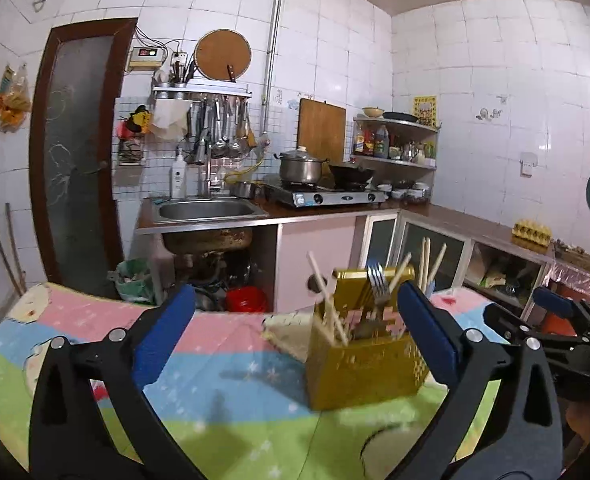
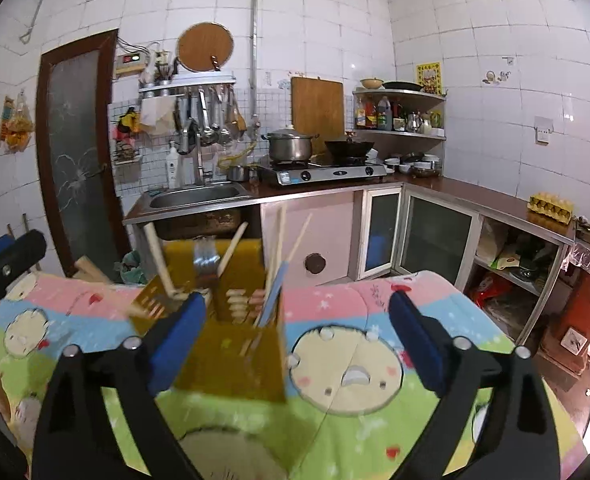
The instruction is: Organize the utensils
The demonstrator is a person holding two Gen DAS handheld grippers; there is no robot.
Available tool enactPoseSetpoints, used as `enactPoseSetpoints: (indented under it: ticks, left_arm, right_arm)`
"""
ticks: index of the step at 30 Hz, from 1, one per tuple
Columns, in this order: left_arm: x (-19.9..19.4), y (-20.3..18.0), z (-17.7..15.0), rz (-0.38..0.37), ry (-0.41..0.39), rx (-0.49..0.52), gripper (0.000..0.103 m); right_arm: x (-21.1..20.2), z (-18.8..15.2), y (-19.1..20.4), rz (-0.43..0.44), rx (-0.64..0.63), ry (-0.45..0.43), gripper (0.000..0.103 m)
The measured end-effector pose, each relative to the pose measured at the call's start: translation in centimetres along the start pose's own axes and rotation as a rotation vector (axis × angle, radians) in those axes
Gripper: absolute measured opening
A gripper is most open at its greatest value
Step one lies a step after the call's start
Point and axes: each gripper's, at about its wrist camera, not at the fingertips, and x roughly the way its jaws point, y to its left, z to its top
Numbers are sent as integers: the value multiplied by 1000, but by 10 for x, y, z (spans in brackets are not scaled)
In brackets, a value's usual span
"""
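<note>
A yellow slotted utensil holder (image 1: 359, 360) stands on the table's cartoon cloth (image 1: 223, 420). Forks (image 1: 379, 284) and several pale chopsticks (image 1: 327, 304) stick out of it. My left gripper (image 1: 295, 296) is open with nothing between its pads, and the holder sits just ahead, close to its right finger. In the right wrist view the holder (image 2: 235, 360) is blurred, with a fork (image 2: 206, 264) and chopsticks (image 2: 281, 240) in it. My right gripper (image 2: 298, 302) is open and holds nothing, and its left finger is beside the holder. Each gripper shows at the edge of the other's view (image 1: 555, 308) (image 2: 11, 256).
Beyond the table's far edge are a steel sink (image 1: 207, 210), a gas stove with a pot (image 1: 299, 168) and wok, pink and glass-fronted cabinets (image 2: 435, 236), a red bucket (image 1: 247, 298) on the floor and a brown door (image 1: 79, 152) on the left.
</note>
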Motion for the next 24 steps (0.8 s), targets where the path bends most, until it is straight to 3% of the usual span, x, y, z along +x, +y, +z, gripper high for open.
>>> enactPoseSetpoints:
  ticks: [12,16,24]
  left_arm:
    - [-101,1,-62,13,2,34,98]
    - [-119,-4,-89,0,29,61,98]
    - [-131,-7,-128,23,-8,81,98]
  right_arm:
    - [-114,-68,26,20,-10,-44,99]
    - [-138,-91,30,29,15,-53,99]
    - [-149,-127,33,15,3,-96,99]
